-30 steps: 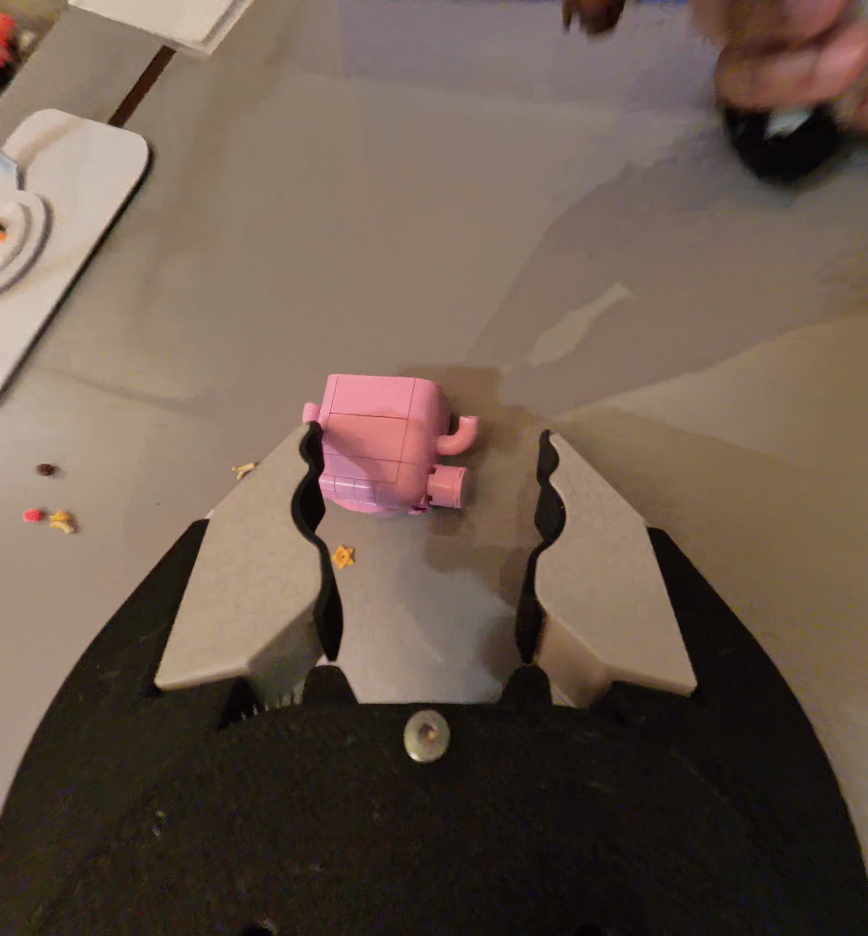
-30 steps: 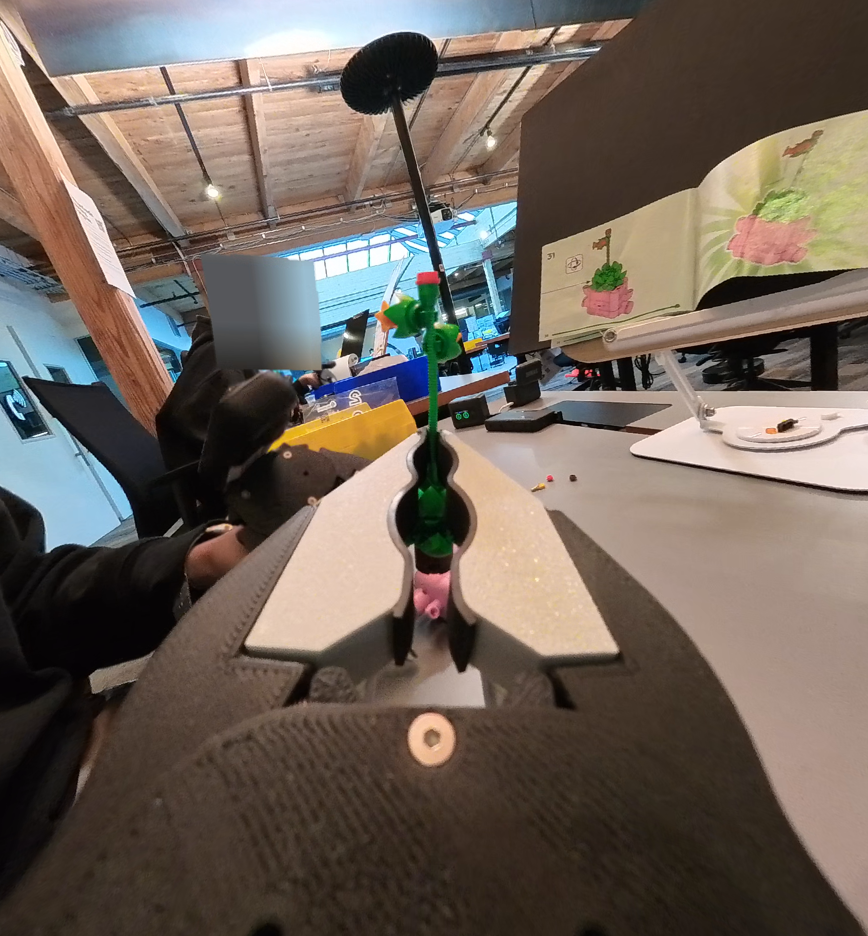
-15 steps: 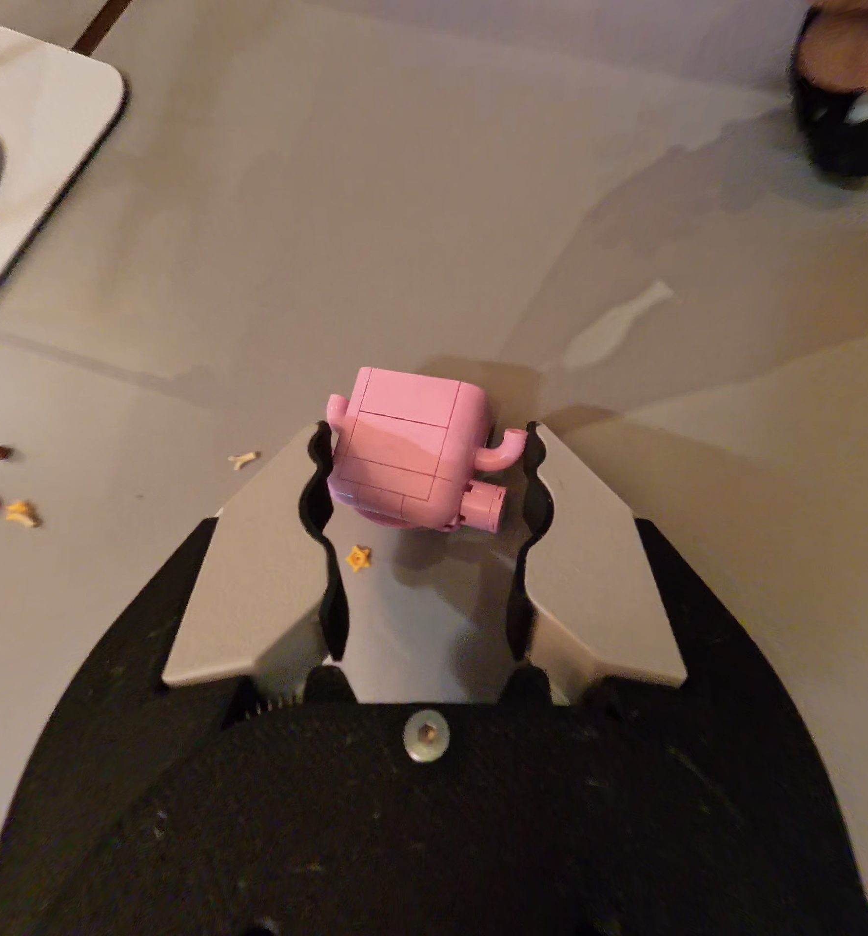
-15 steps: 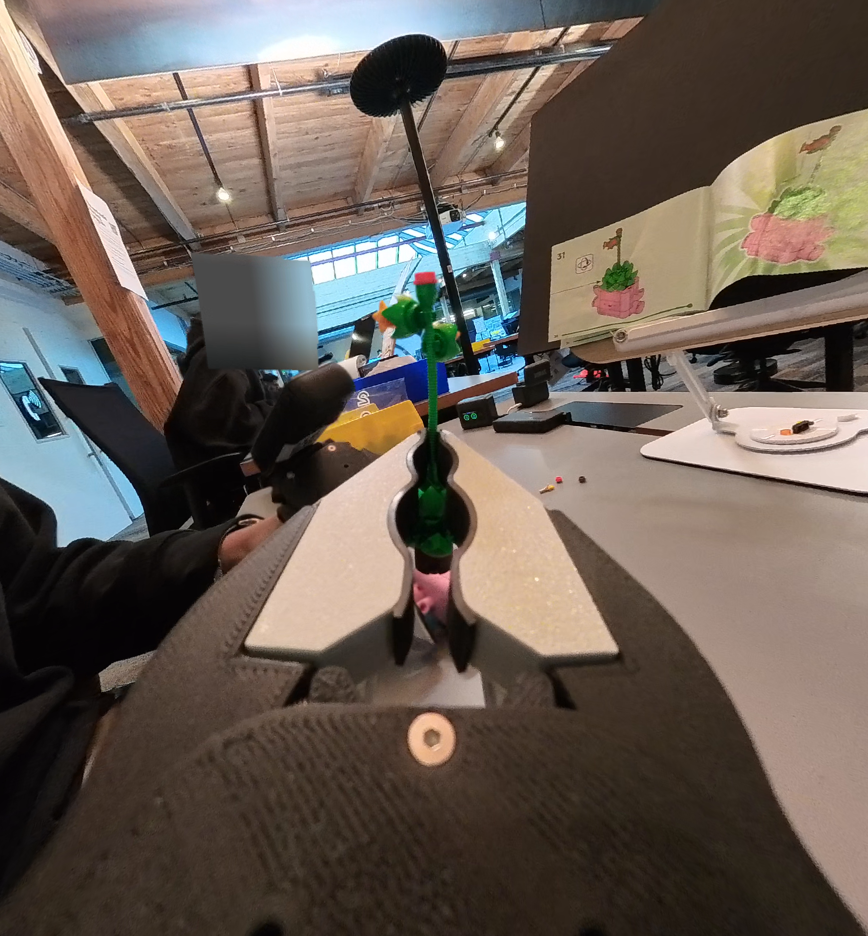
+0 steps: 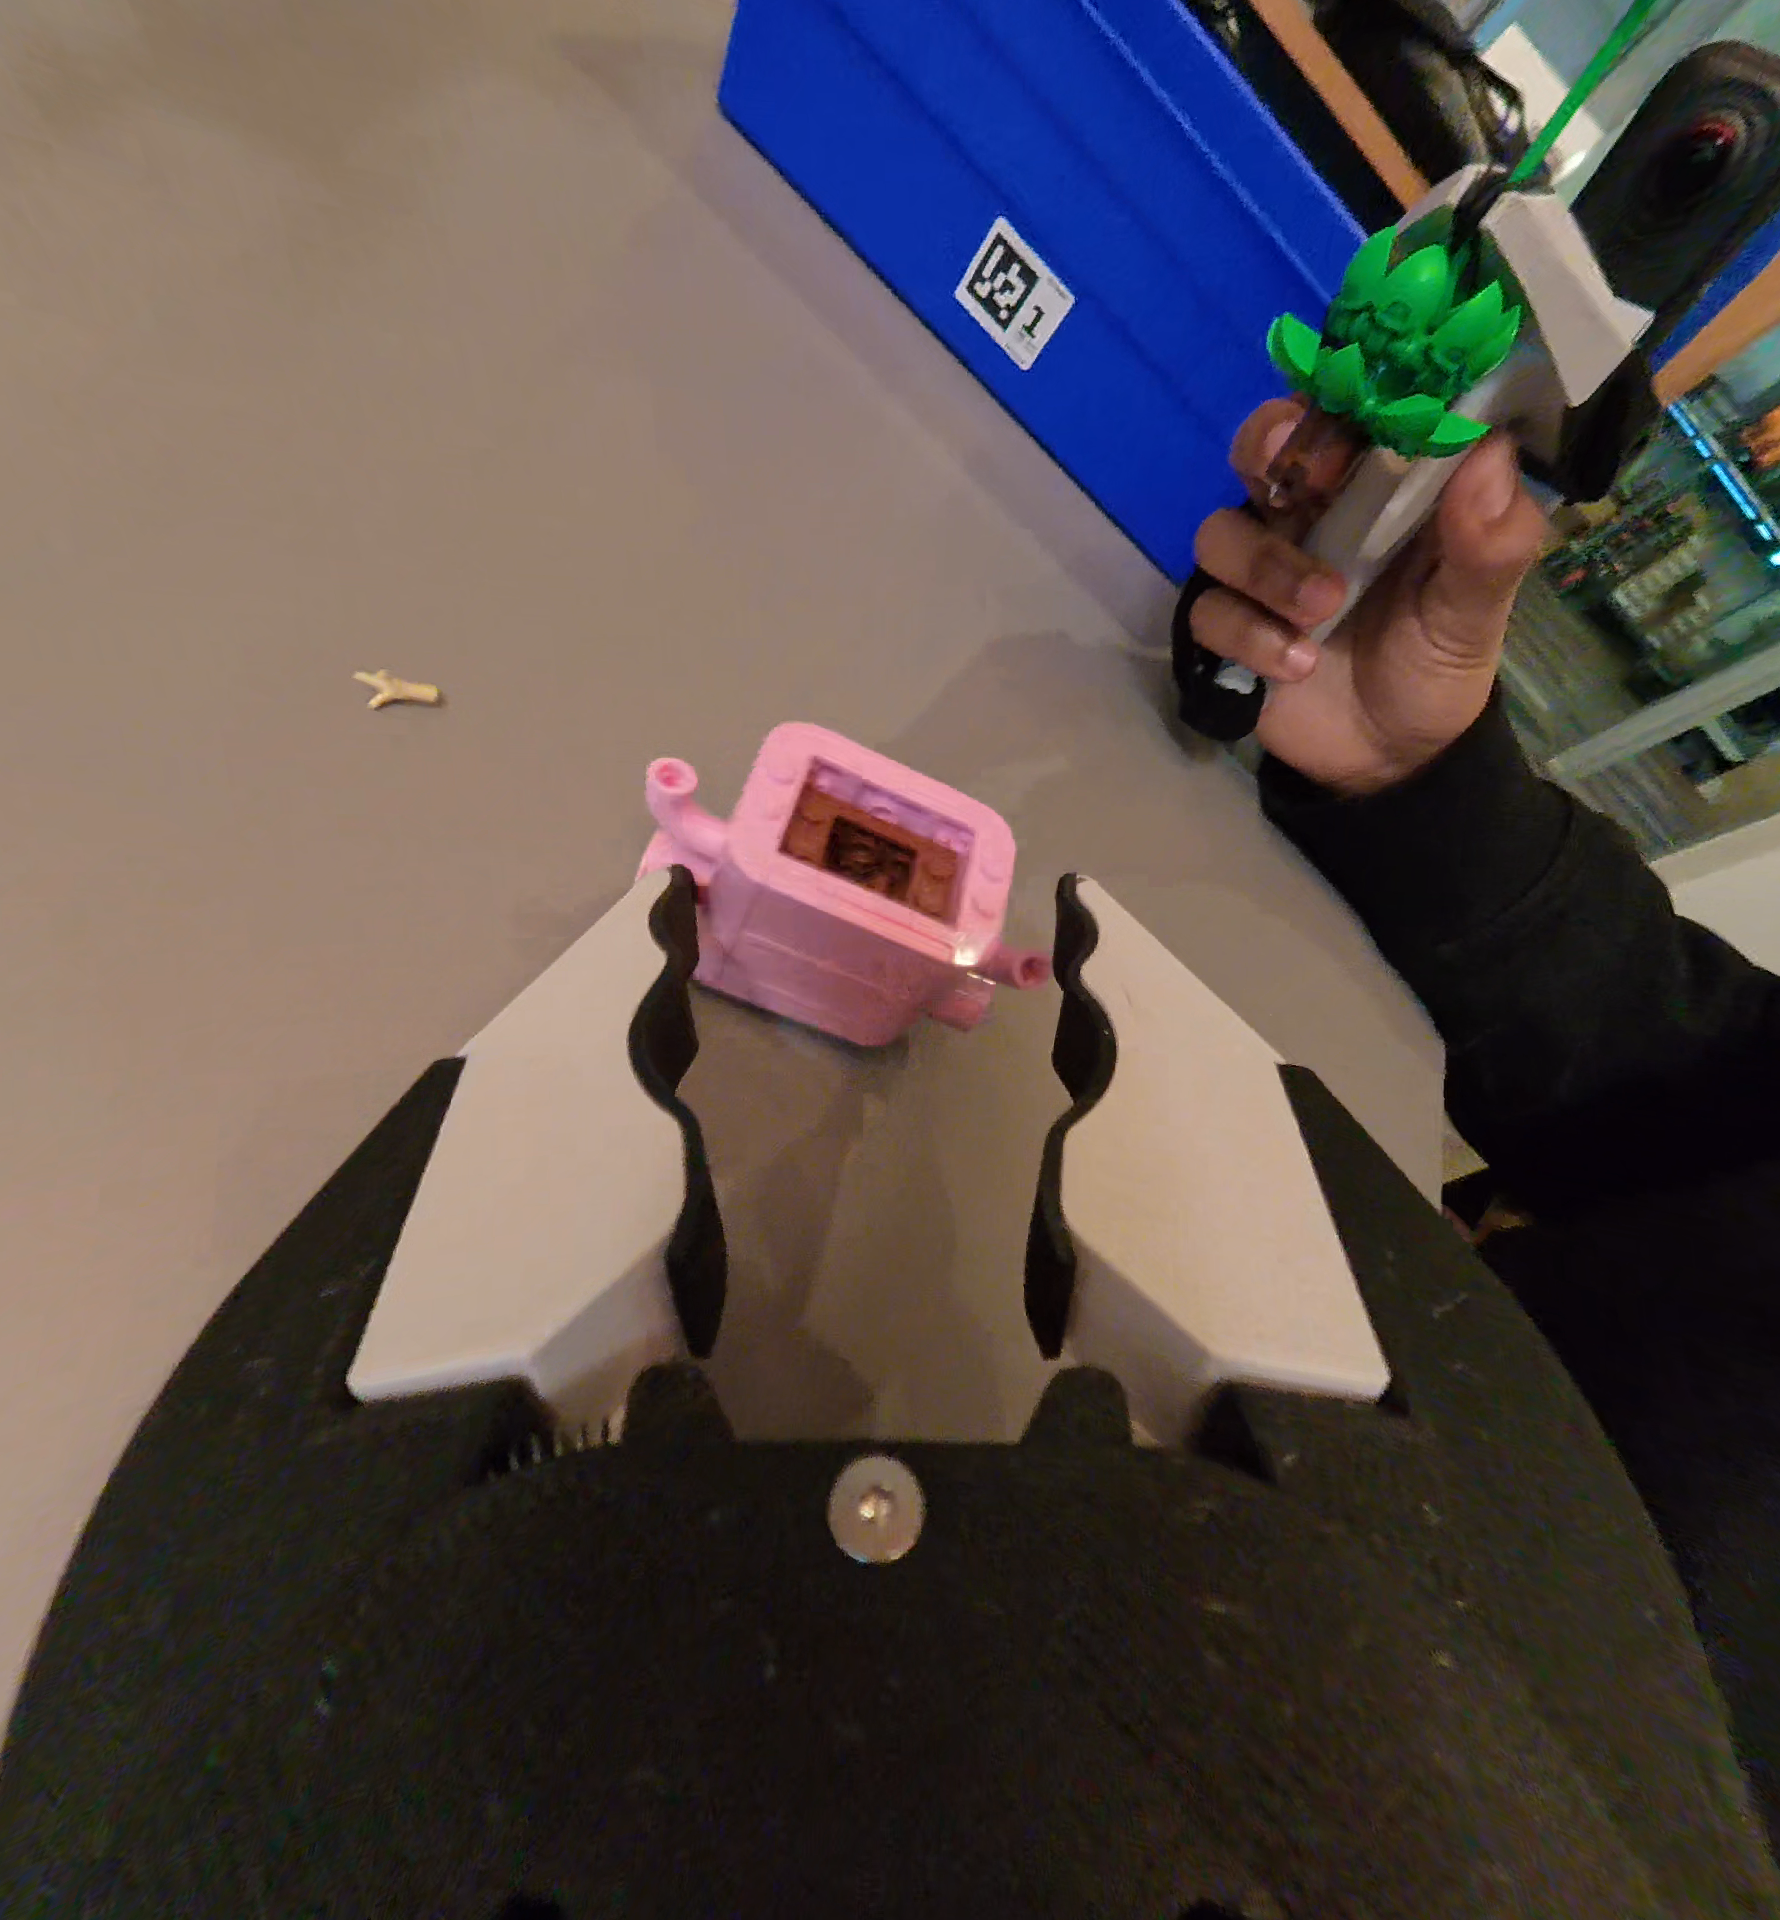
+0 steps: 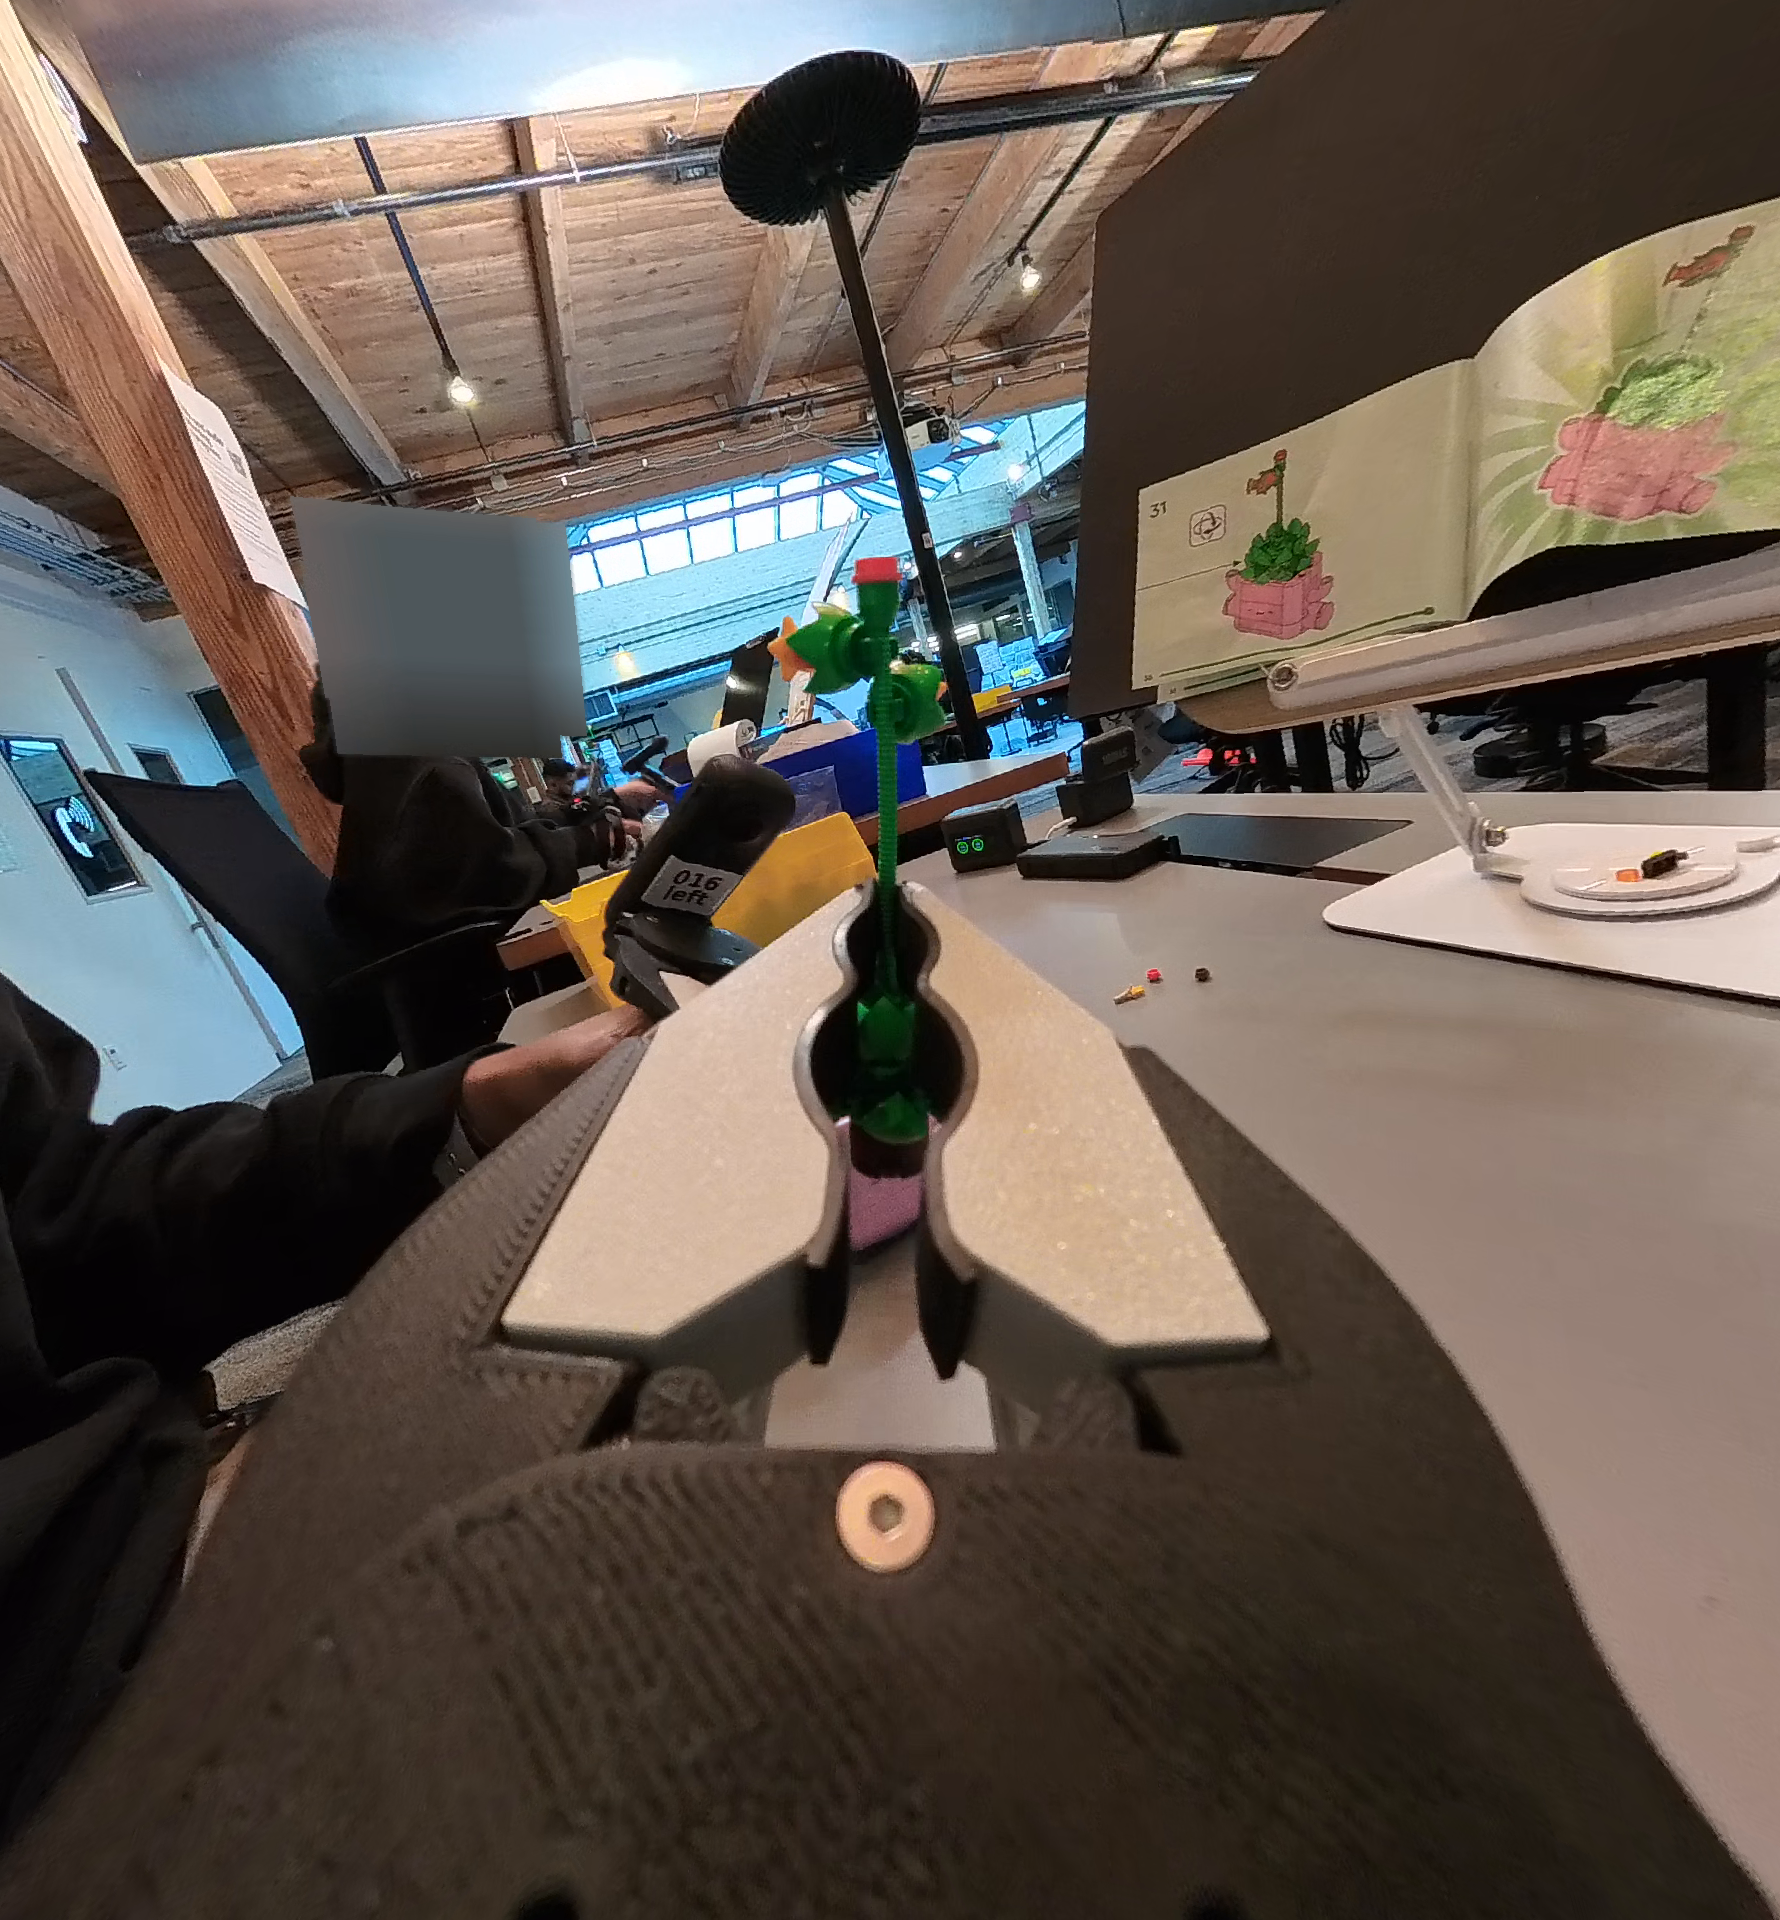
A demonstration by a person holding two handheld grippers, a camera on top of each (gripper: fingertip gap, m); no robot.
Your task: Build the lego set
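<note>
A pink lego pot (image 5: 855, 935) stands on the grey table (image 5: 242, 416), its open top showing a brown inside. My left gripper (image 5: 870, 899) is open around it. The left fingertip (image 5: 670, 914) is against the pot's side and the right one is just clear of a small pink peg. My right gripper (image 6: 886, 904) is shut on a green lego plant (image 6: 881, 727), a tall stem with a red tip. In the left wrist view it holds the plant's leafy base (image 5: 1385, 332) up at the right, above the pot. The pot shows pink (image 6: 878, 1210) between the right fingers.
A blue bin (image 5: 1021, 260) lies beyond the pot. A tan piece (image 5: 398, 689) lies at the left. The table edge runs close on the right. An open instruction booklet (image 6: 1385, 582) rests on a white stand (image 6: 1592, 925), with small loose pieces (image 6: 1156, 977) nearby. A seated person is behind. To the tan piece (image 5: 398, 689): left tips about 7 cm, right tips about 20 cm.
The left view has swung round: the pot, seen side-on before, now shows its open top. The left jaws are slightly closer. The right gripper with the plant has come into the left view.
</note>
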